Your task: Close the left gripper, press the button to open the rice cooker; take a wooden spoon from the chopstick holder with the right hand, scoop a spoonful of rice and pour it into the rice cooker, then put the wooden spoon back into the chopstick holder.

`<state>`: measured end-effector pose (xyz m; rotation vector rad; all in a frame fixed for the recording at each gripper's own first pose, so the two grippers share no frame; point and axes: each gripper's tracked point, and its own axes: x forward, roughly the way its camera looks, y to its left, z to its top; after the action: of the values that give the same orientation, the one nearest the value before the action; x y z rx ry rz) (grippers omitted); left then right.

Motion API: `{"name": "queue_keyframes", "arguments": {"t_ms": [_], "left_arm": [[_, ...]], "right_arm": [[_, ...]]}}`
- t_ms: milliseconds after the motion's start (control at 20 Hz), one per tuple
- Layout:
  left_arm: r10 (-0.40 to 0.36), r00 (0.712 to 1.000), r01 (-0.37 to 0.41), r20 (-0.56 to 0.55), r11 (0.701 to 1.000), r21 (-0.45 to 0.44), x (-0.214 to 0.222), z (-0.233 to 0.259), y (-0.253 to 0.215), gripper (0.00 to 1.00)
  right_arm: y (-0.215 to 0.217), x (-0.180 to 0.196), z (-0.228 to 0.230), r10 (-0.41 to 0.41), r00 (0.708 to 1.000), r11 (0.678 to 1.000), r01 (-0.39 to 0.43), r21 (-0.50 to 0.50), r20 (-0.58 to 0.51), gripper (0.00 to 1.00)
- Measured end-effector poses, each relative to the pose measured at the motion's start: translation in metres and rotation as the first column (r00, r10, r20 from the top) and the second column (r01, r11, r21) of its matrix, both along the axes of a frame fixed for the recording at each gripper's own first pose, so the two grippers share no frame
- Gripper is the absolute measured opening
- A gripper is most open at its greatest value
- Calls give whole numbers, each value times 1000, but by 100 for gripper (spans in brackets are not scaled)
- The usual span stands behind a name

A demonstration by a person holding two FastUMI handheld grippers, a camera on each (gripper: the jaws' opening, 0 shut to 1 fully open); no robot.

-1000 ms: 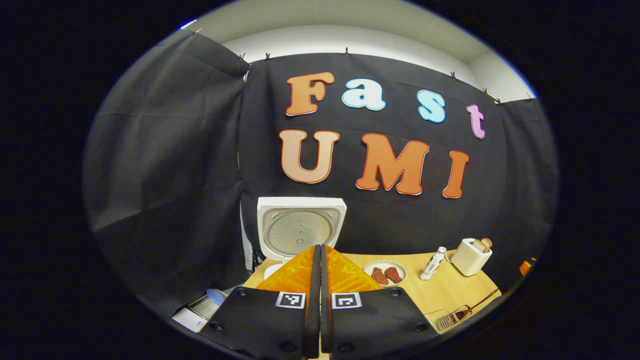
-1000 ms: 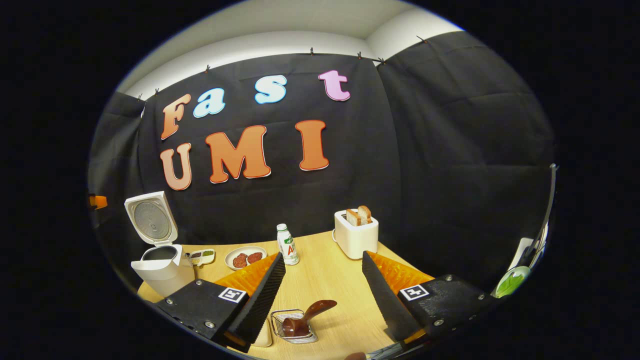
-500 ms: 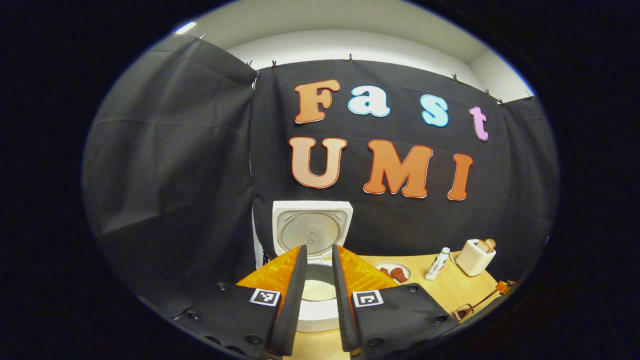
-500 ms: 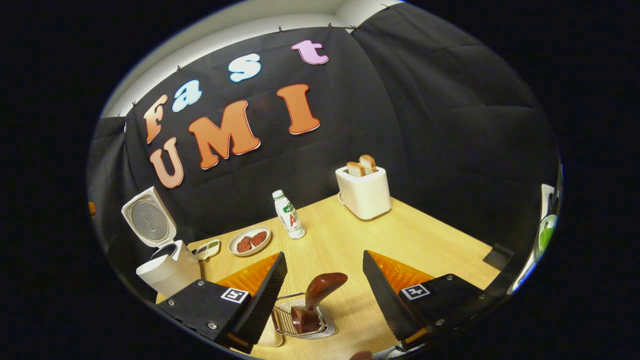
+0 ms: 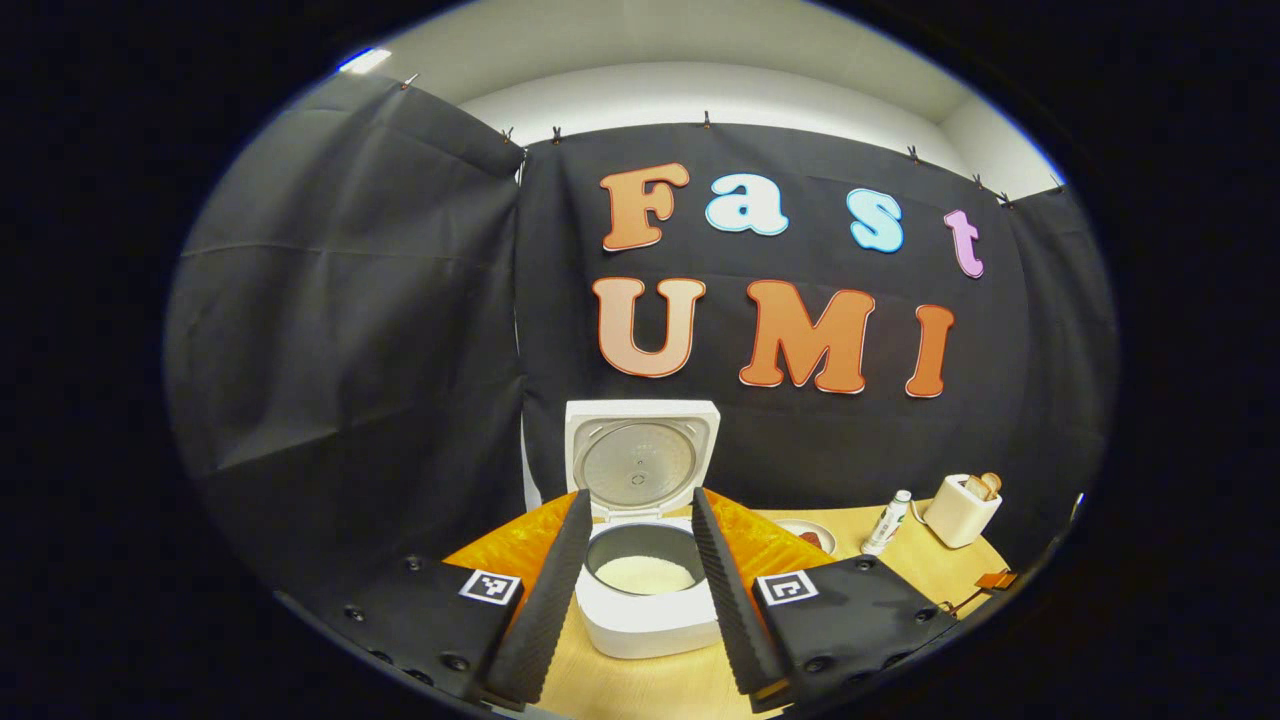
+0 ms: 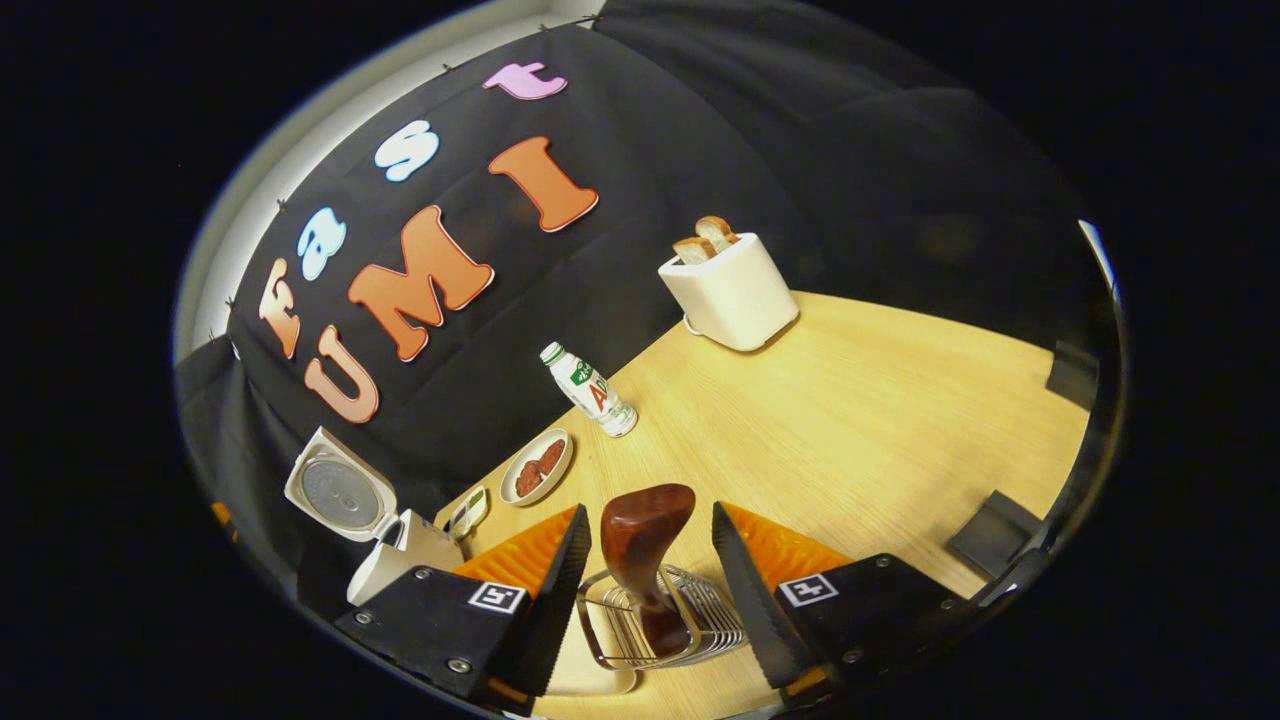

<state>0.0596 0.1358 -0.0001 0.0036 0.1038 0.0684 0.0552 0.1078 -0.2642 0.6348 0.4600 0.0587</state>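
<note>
At table's [image 6: 860, 400] front edge: wire chopstick holder [image 6: 655, 630] w/ glossy rounded wooden spoon [image 6: 645, 530] upright, between right gripper's [image 6: 648, 545] spread fingers, untouched. Left edge: boxy white rice cooker [image 5: 645, 600], lid up; left gripper [image 5: 640, 530] wide.

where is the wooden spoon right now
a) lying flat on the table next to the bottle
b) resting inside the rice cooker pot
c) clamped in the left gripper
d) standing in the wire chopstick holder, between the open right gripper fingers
d: in the right gripper view the wooden spoon stands in the wire chopstick holder, with the right gripper open around its handle, the fingers not yet pressing on it.
</note>
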Motion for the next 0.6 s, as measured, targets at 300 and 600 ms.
{"name": "queue_keyframes", "arguments": {"t_ms": [300,600], "left_arm": [[26,999,-26,-22,1000,4,0,-10,9,87],[34,999,-35,-39,999,-23,-2,-18,18,87]], "right_arm": [[8,-1,-14,-1,997,1000,1,5,-79,31],[17,1,2,25,998,982,-35,-184,-59,12]]}}
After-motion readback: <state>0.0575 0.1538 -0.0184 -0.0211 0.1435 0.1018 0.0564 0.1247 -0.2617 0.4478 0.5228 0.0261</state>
